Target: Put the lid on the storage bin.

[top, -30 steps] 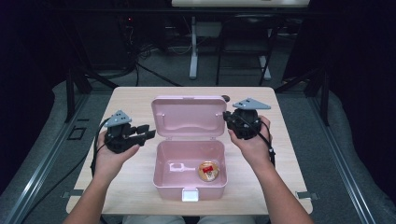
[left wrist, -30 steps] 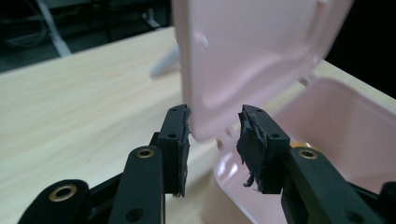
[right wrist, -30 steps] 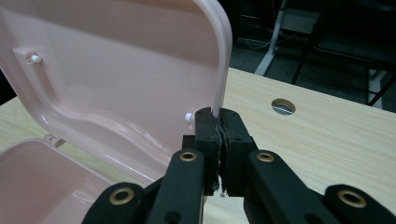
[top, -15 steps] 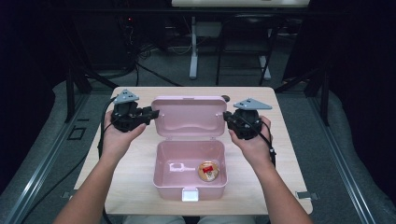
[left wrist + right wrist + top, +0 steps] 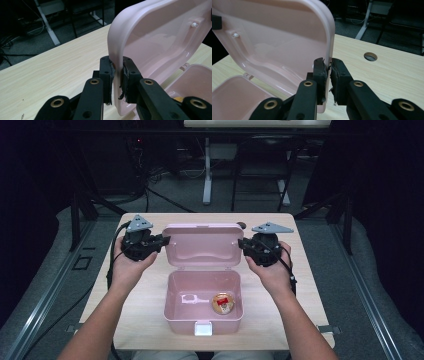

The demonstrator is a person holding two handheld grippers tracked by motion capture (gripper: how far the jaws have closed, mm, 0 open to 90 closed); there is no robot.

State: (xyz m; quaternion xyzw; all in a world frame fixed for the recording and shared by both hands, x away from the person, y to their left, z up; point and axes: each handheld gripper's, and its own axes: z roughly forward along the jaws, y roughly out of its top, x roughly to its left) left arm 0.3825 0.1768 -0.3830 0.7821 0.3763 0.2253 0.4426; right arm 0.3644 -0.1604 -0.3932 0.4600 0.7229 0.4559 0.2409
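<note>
The left hand-held gripper stands at the left edge of the raised lid; its jaws have just been closing, with that edge between them, pads pressing on the plastic. The pink box sits mid-worktop, open, lid upright behind the base. Inside lie a round red-and-gold item and a moulded clip. The right hand-held gripper pinches the lid's right edge, jaws having just eased slightly apart.
</note>
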